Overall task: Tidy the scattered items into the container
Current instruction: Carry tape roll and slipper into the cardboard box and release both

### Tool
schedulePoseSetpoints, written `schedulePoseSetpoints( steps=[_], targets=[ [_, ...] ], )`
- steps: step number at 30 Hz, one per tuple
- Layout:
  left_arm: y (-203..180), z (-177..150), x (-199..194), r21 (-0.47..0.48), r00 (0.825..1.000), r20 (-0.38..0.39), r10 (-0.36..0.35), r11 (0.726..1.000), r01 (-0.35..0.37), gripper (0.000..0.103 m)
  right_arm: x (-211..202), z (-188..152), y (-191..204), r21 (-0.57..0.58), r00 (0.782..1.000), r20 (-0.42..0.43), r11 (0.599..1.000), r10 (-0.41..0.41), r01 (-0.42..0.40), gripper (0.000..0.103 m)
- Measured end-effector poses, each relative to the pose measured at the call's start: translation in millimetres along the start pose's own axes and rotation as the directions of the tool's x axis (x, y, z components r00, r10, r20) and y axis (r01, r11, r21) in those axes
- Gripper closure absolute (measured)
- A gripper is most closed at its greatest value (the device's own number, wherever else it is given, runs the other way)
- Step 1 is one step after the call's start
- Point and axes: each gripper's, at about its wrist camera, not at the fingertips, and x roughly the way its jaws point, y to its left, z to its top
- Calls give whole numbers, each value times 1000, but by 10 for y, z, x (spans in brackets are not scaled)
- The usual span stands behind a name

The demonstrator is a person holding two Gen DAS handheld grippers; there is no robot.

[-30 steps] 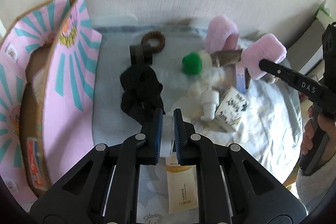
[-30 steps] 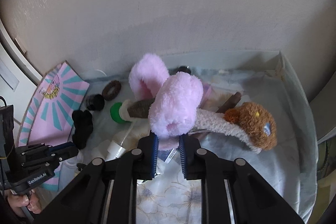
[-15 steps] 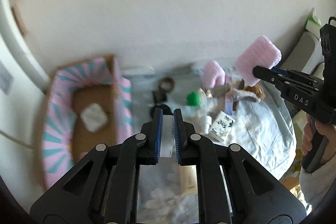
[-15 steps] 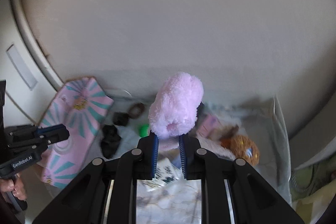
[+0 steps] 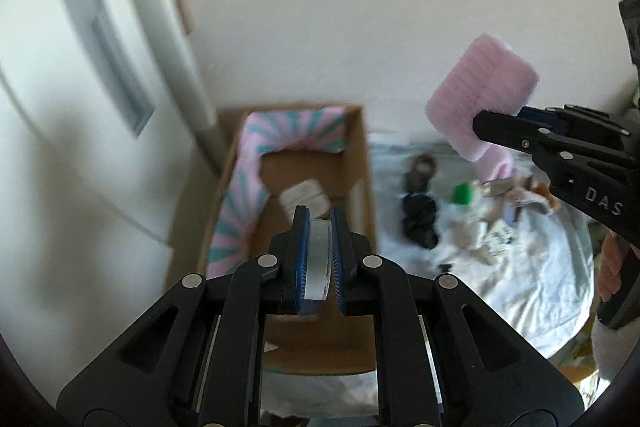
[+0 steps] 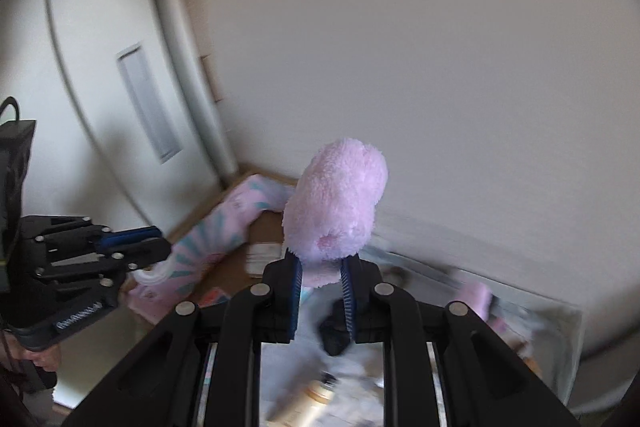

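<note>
My left gripper (image 5: 319,259) is shut on a small white tube (image 5: 318,263) and holds it above the open cardboard box (image 5: 362,187) with pink and teal flaps. A white packet (image 5: 306,197) lies in the box. My right gripper (image 6: 320,291) is shut on a fluffy pink slipper (image 6: 336,203) and holds it in the air to the right of the box; it also shows in the left wrist view (image 5: 482,99). The box also shows in the right wrist view (image 6: 264,227), below and left of the slipper.
On the pale cloth (image 5: 540,259) right of the box lie a black scrunchie (image 5: 418,221), a brown hair tie (image 5: 424,163), a green item (image 5: 462,194), a second pink slipper (image 5: 496,163) and several small bottles and packets. A white door (image 5: 80,107) stands left of the box.
Both grippers have risen and swung left towards the box. The left one is now over the box's opening with the tube. The right one carries the slipper higher and closer to the box.
</note>
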Motion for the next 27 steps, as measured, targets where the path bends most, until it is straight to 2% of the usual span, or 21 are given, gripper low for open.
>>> schedulePoseSetpoints(
  steps=[6,13,20,27],
  targets=[
    [260,-265,400,-42,996,-89,2,999,-6,94,584,21,426,-50,990,-115,995,83,-89,86],
    [326,-470,796,-43,985,-173,-8,999,1,94,1218,-146,649,-62,959,-271,992,88,-108,86],
    [398,-598,1032,-59,973,-229,-25,998,12,94,1399,-274,588,-47,937,-341,994,77,-99,85],
    [456,-612,1067,-68,971,-239,-28,998,12,94,1473,-243,635,-61,931,-358,993,76,-105,85]
  ],
)
